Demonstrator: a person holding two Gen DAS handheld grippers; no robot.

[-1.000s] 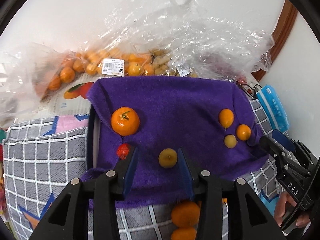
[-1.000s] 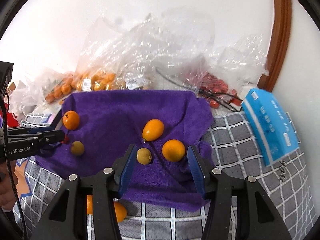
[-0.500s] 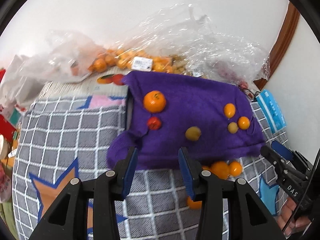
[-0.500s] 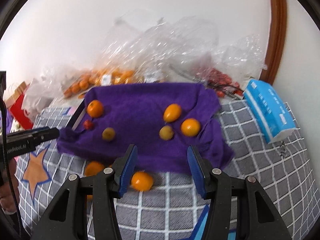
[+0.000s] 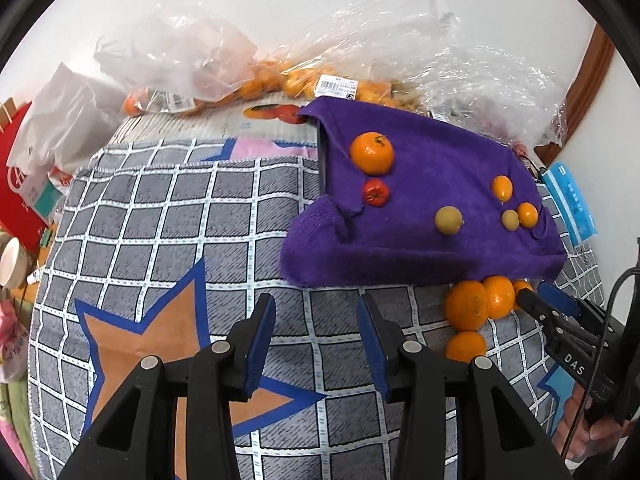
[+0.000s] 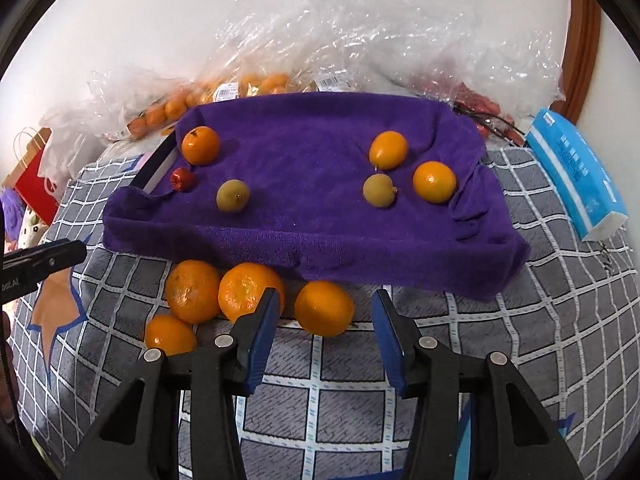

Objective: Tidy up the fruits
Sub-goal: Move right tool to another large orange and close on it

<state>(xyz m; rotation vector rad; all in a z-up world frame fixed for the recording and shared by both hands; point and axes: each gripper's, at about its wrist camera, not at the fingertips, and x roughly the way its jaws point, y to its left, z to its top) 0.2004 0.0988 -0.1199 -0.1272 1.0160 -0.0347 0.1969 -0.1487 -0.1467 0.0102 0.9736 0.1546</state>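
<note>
A purple towel [image 6: 304,208] covers a tray on the checked cloth; it also shows in the left wrist view [image 5: 420,248]. On it lie a mandarin [image 6: 200,145], a small red fruit [image 6: 182,179], two yellow-green fruits [image 6: 233,195], a kumquat [image 6: 388,150] and a small orange [image 6: 434,182]. Several mandarins [image 6: 250,292] lie on the cloth in front of the towel. My right gripper [image 6: 323,312] is open, with one mandarin [image 6: 324,308] just ahead of its jaws. My left gripper [image 5: 316,320] is open and empty over the cloth, left of the towel's front edge.
Clear plastic bags of oranges [image 6: 224,96] and red fruit [image 6: 476,100] lie against the wall behind the towel. A blue tissue pack [image 6: 576,168] lies at the right. A red paper bag [image 5: 20,184] and white bags stand at the left.
Both grippers have drawn back from the towel, so more of the cloth and the mandarins in front show. The left gripper has also shifted left. Both jaws stay open.
</note>
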